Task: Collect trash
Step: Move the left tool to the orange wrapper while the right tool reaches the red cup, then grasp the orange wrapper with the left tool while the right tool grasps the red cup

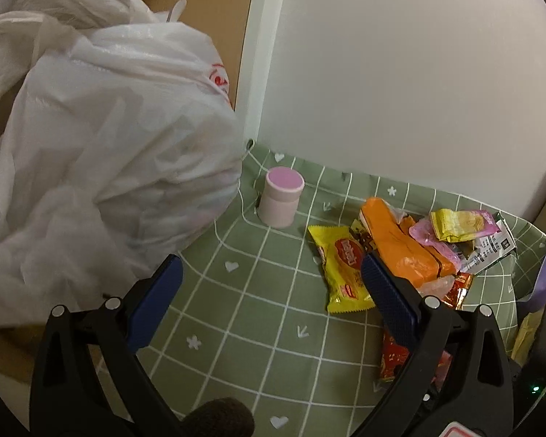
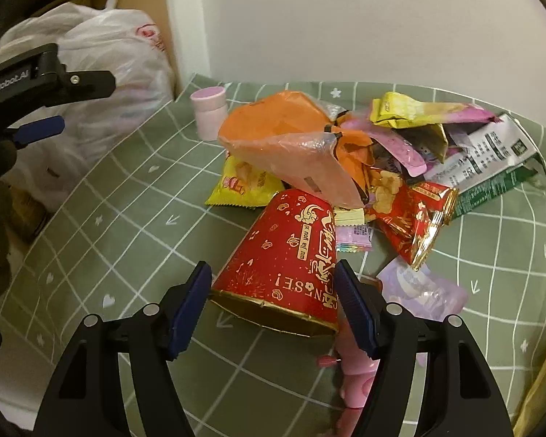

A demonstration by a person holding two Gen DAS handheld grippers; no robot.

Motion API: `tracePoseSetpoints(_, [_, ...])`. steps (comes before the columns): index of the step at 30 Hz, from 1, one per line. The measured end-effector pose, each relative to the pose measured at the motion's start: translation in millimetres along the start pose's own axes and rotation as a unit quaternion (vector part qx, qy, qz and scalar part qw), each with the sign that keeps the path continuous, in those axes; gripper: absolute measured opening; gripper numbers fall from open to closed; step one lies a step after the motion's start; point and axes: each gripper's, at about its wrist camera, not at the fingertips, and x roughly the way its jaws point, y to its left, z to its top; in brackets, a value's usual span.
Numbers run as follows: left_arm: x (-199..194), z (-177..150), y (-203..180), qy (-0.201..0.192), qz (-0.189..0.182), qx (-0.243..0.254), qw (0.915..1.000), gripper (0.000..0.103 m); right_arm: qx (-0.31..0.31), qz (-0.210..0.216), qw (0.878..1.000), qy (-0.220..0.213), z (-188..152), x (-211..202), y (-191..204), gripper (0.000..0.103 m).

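Tongs of the right gripper (image 2: 273,306) stand around the rim end of a red paper cup (image 2: 287,258) lying on its side, blue pads close by its walls, though contact cannot be told. Its long axis runs away from the camera, open gold-rimmed mouth toward the gripper, base toward the trash heap. Just behind it lie an orange wrapper (image 2: 284,142), a yellow packet (image 2: 240,185) and a red foil wrapper (image 2: 418,218) on the green checked tablecloth (image 2: 127,225).

The left gripper (image 1: 273,284) hovers wide open and empty above the cloth, angled down, its right finger in front of the heap. Only this view shows the white plastic bag (image 1: 102,167) bulging close at the left; a pink jar (image 1: 280,196) stands upright near the corner. The right view alone shows the cup whole, plus a pink object (image 2: 356,378) beneath its right finger
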Motion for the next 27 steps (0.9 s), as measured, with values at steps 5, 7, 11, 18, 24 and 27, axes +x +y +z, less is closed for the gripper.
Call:
tracePoseSetpoints(5, [3.1, -4.9, -7.7, 0.015, -0.032, 0.026, 0.999, 0.094, 0.028, -0.014, 0.999, 0.009, 6.9, -11.4, -17.5, 0.05])
tracePoseSetpoints(7, [6.6, -5.0, -7.4, 0.028, -0.044, 0.034, 0.998, 0.094, 0.048, -0.016, 0.999, 0.014, 14.0, -24.7, -28.0, 0.046])
tracePoseSetpoints(11, [19.4, -5.7, -12.9, 0.039, -0.067, 0.054, 0.9955, 0.094, 0.077, -0.043, 0.996, -0.016, 31.1, -56.0, -51.8, 0.044])
tracePoseSetpoints(18, [62.0, -9.9, -48.4, 0.088, -0.159, 0.055, 0.9819, 0.094, 0.101, -0.066, 0.991, -0.048, 36.2, -81.2, -78.2, 0.005])
tracePoseSetpoints(24, [93.1, -5.2, -64.4, 0.122, -0.175, 0.046, 0.9758, 0.094, 0.102, -0.117, 0.987, -0.035, 12.0, -91.5, -92.2, 0.005])
tracePoseSetpoints(27, [105.1, -4.0, -69.2, 0.138, -0.189, 0.018, 0.972, 0.082, 0.111, -0.111, 0.987, -0.038, 5.4, -94.5, -97.9, 0.007])
